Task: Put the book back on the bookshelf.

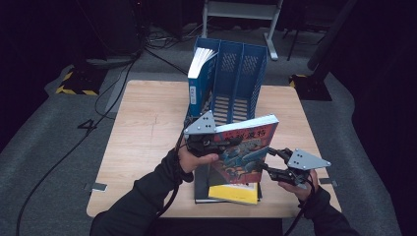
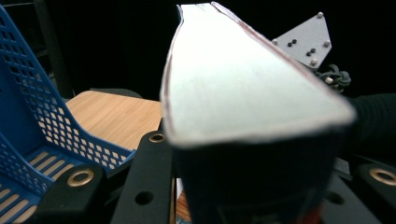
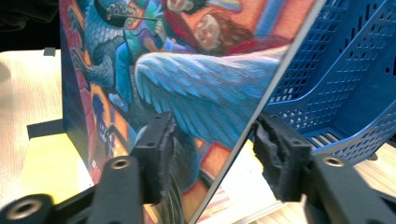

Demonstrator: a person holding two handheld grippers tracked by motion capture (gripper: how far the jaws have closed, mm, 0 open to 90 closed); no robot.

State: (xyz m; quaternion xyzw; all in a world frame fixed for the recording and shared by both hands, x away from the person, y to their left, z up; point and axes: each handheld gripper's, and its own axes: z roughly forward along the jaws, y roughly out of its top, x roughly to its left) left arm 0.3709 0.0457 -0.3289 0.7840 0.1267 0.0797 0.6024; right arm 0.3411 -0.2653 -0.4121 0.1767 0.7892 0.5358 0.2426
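Note:
A thick book with a painted red and blue cover (image 1: 246, 147) is held tilted above the table's front, in front of a blue file rack (image 1: 236, 73). My left gripper (image 1: 216, 142) is shut on its upper left corner. In the left gripper view the white page block (image 2: 243, 79) sits between the jaws of the left gripper (image 2: 261, 154). My right gripper (image 1: 269, 160) is at the book's lower right edge. In the right gripper view the book cover (image 3: 187, 79) passes between that gripper's (image 3: 210, 144) pads. One pad (image 3: 159, 154) lies over the cover, and the other stands just off the book.
Under the lifted book lie a yellow book (image 1: 236, 192) and a dark one (image 1: 199, 189) near the wooden table's (image 1: 147, 128) front edge. The rack's left slot holds an upright blue book (image 1: 199, 73). Cables and a desk frame are on the floor beyond.

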